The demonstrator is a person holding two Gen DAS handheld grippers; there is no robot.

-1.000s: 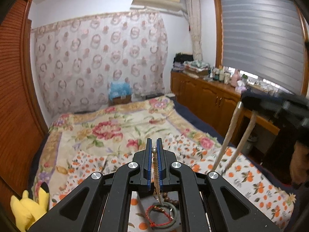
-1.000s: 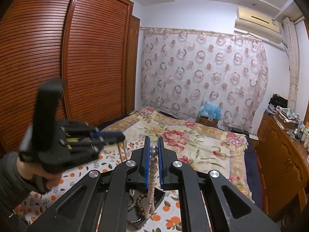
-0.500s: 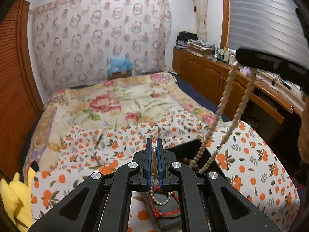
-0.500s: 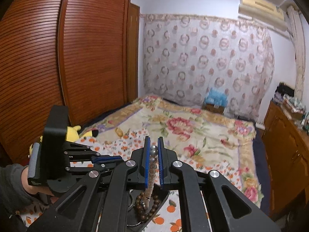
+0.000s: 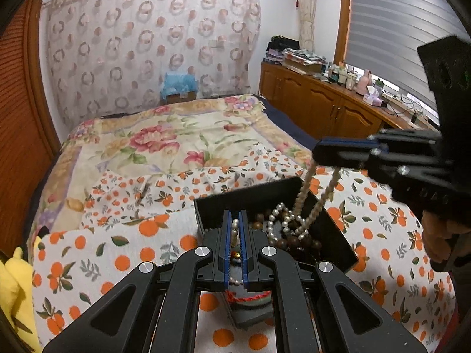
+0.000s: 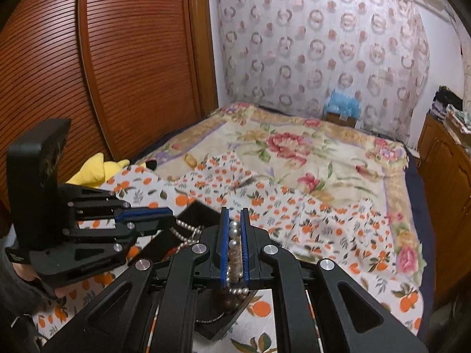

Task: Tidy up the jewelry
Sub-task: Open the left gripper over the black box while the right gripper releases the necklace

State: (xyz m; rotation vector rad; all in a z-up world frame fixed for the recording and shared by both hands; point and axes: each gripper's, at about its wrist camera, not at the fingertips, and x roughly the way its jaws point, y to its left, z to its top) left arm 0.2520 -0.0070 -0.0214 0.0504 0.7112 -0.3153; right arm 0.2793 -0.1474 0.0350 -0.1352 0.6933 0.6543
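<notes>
Pearls are what I have in both tools: my left gripper (image 5: 235,229) is pinched shut on one stretch of the pearl necklace (image 5: 290,220), and my right gripper (image 6: 234,235) is clamped on another stretch, with beads stacked between its blue pads (image 6: 224,244). From the right one, two strands hang down into the black box (image 5: 332,229), where the slack lies in a loose heap on top of dark wooden beads (image 5: 300,239). Under my left tool I can make out a red cord bracelet (image 5: 250,297) at the near end of the box. The box sits on an orange-print cloth (image 5: 117,250) spread over a floral bedspread (image 5: 153,141), with a yellow plush toy (image 6: 94,170) off by the wardrobe (image 6: 88,58). I judge the necklace to be light and completely limp, so it will sag and swing from wherever I pinch it, and round, smooth beads can roll out of a loose grip. The string is the weak part, so I would not pull the two tools apart hard. Holding across several beads, as now, seems safest, and the pile below looks ready to tangle with the darker beads.
</notes>
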